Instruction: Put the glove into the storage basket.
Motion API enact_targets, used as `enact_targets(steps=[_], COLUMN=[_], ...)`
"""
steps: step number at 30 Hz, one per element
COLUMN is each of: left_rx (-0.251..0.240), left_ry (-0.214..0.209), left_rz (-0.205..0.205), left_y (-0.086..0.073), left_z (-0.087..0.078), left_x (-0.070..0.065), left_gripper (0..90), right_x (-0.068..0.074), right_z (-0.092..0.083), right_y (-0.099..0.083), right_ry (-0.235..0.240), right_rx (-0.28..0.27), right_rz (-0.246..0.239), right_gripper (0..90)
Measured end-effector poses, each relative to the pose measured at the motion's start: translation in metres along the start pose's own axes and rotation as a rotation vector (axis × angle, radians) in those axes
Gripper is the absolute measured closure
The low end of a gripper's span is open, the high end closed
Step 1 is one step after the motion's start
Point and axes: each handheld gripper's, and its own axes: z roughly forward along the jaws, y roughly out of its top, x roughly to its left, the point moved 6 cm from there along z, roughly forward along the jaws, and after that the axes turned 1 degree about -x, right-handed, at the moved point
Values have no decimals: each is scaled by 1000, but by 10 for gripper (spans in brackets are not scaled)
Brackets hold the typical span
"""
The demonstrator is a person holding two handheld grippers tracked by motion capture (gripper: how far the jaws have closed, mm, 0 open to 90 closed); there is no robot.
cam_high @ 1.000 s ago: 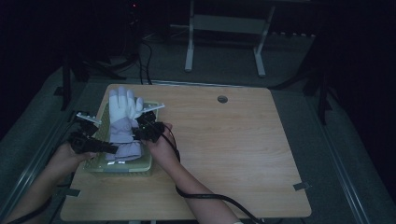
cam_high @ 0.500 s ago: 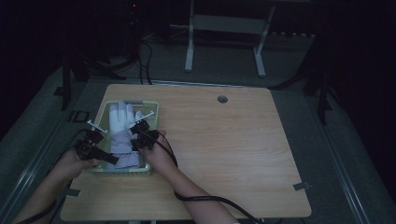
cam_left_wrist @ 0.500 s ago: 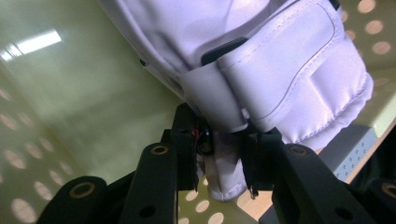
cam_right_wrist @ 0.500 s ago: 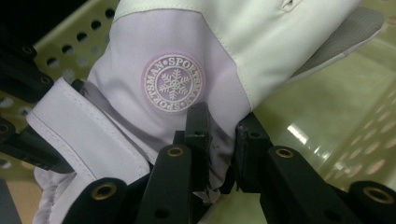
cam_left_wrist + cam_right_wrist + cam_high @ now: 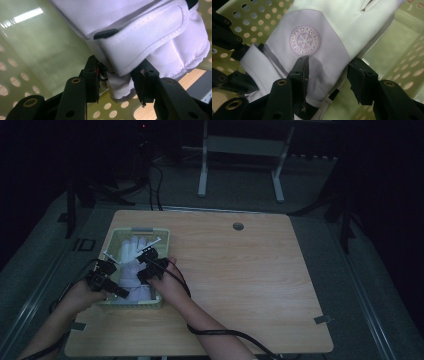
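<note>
White glove (image 5: pixel 134 262) lying inside pale green perforated basket (image 5: pixel 165 238), at the left side of the desk (image 5: pixel 260 275), toward the near-left corner. Long axis of glove running from the near edge toward the far edge of the desk; fingers pointing to the far edge, cuff toward the near wall of the basket. Back of glove facing up, round "SPORTSMAN" snowflake emblem (image 5: pixel 304 40) visible in the right gripper view. Cuff strap with stitched edge and small black tab (image 5: pixel 106 34) visible in the left gripper view.

Left gripper (image 5: pixel 116 289) held low over the near-left corner of the basket, jaws reaching toward the cuff. In the left gripper view (image 5: pixel 117 82), jaws closed onto a bunched fold of the cuff, fabric pinched between them. Left hand (image 5: pixel 82 292) wrapped round the tool body, forearm entering from the near-left edge of the desk.

Right gripper (image 5: pixel 145 270) positioned at the right side of the glove, inside the basket. In the right gripper view (image 5: pixel 328 72), jaws standing apart; left jaw resting against the cuff fabric, right jaw clear of the glove edge, over the basket floor. Right hand (image 5: pixel 167 279) beside the basket's right wall, forearm angled in from the near edge, cable (image 5: pixel 225 332) trailing along it across the desk.
</note>
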Motion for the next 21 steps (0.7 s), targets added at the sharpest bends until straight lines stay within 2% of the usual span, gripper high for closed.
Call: enact_targets(steps=[2, 3, 4, 5, 6, 7, 8, 9, 12, 15, 18, 20, 21], left_rx=[-8, -16, -31, -65, -65, -86, -121, -121, -219, -314, -404, -417, -449], left_ry=[13, 34, 55, 58, 58, 51, 42, 42, 74, 69, 58, 68, 72], left_rz=[6, 10, 19, 24, 24, 19, 18, 18, 26, 32, 43, 49, 80], left_y=[1, 2, 3, 6, 6, 7, 9, 9, 10, 11, 14, 14, 16], left_z=[-2, -3, -6, -11, -11, -14, -19, -19, -29, -37, -42, -42, -40], left_x=[0, -2, -2, -3, -3, -4, -4, -4, -6, -11, -19, -22, -29], left_gripper=[516, 463, 463, 366, 273, 273, 223, 176, 151, 75, 21, 21, 21], right_x=[-3, -6, -6, -6, -6, -6, -6, -6, -9, -12, -15, -16, -16], right_z=[-1, -4, -4, -7, -7, -9, -11, -11, -19, -26, -34, -37, -39], right_y=[0, 1, 1, 3, 3, 4, 5, 5, 8, 8, 9, 9, 10], right_ry=[4, 12, 12, 31, 31, 37, 34, 34, 41, 80, 91, 93, 96], right_rx=[1, -20, -20, -43, -43, -57, -56, -56, -103, -118, -147, -152, -163], right_rz=[-3, -13, -13, -29, -29, -40, -43, -43, -56, -65, -80, -95, -97], right_gripper=[484, 450, 450, 397, 397, 380, 378, 378, 280, 179, 169, 151, 151])
